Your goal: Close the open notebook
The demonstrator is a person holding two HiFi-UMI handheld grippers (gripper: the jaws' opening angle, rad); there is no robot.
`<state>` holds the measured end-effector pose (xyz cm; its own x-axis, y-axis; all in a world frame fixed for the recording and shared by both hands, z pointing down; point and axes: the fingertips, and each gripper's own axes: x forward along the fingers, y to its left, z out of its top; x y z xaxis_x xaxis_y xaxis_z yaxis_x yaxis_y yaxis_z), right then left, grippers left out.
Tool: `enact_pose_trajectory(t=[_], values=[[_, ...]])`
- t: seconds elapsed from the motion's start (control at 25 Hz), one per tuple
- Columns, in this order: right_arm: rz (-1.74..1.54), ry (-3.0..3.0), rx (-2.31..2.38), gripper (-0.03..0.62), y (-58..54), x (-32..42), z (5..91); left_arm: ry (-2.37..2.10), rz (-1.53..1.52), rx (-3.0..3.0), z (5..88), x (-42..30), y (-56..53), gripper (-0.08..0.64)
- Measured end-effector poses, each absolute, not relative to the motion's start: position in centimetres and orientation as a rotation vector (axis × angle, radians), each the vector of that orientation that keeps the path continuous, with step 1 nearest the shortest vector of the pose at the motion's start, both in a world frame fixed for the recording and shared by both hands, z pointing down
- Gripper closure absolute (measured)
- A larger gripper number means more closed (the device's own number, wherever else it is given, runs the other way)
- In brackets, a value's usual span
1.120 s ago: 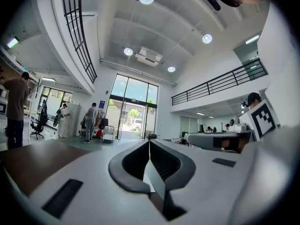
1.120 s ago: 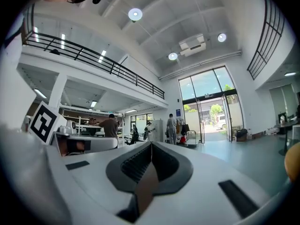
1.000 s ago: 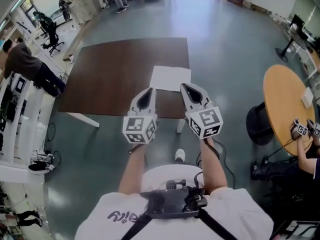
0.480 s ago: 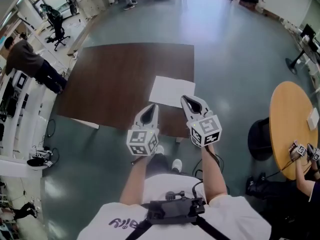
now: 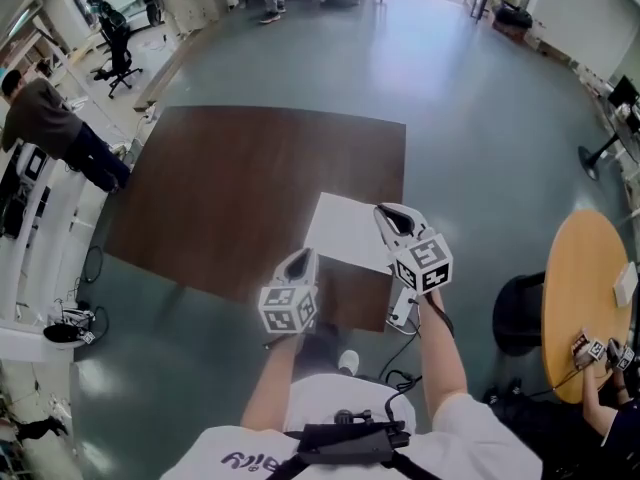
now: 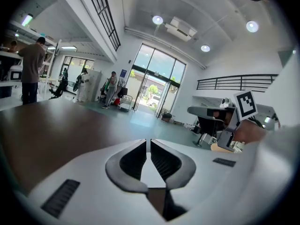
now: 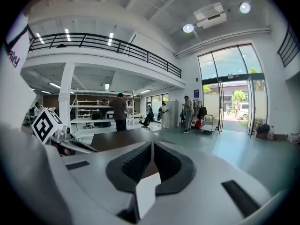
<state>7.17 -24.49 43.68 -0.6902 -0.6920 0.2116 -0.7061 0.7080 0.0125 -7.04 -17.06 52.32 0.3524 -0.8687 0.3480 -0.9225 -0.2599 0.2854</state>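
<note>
Claws have lowered toward desk [image 5: 230,188]. Left claw [image 5: 303,257] and right claw [image 5: 389,212]: clenched, empty. Notebook [image 5: 345,232] lies at 9 o'clock of the nearer right claw.

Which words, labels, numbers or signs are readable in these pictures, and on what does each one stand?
No text reads clearly.
Print on the white shirt: cut off, unreadable.
The blue sign beside the glass doors: too small.
On the left gripper and right gripper cubes: square marker patterns, no letters.
On the notebook: no writing visible.
</note>
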Motion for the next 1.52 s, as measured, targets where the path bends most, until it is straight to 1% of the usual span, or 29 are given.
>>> enact_pose_trajectory(t=[0.2,0.32,0.6,0.76,0.8,0.84,0.96,1.04,1.08,1.16,1.52], values=[[0.106,-2.669,0.975,0.589,-29.3,6.6,46.2,-1.54,0.155,2.062,56.1,-7.3,-19.8,0.554],[0.112,-2.627,0.877,0.589,-32.3,4.7,48.4,-1.516,0.147,1.998,58.2,-8.2,-21.5,0.554],[0.167,-2.444,0.596,0.588,-35.9,2.1,57.2,-1.399,0.108,1.73,65.1,-8.4,-21.9,0.552],[0.214,-2.344,0.464,0.586,-39.9,0.8,59.0,-1.342,0.1,1.576,65.7,-8.3,-23.5,0.551],[0.223,-2.325,0.437,0.571,-40.9,0.2,59.8,-1.333,0.102,1.556,66.0,-8.5,-24.0,0.549],[0.234,-2.306,0.411,0.554,-41.6,-0.2,60.9,-1.322,0.105,1.537,66.5,-8.5,-24.3,0.524],[0.266,-2.242,0.335,0.537,-42.4,-0.9,64.5,-1.277,0.108,1.483,68.3,-7.7,-24.2,0.444],[0.274,-2.197,0.28,0.486,-42.5,-1.3,66.4,-1.256,0.096,1.46,68.9,-7.2,-24.3,0.365],[0.272,-2.179,0.252,0.465,-42.4,-1.5,67.2,-1.249,0.085,1.451,69.0,-7.1,-24.4,0.34],[0.268,-2.151,0.213,0.445,-42.4,-1.8,68.6,-1.237,0.062,1.419,69.5,-6.8,-24.4,0.322],[0.313,-2.098,0.21,0.443,-42.8,-2.4,71.0,-1.244,0.001,1.283,70.8,-7.0,-24.4,0.321]])
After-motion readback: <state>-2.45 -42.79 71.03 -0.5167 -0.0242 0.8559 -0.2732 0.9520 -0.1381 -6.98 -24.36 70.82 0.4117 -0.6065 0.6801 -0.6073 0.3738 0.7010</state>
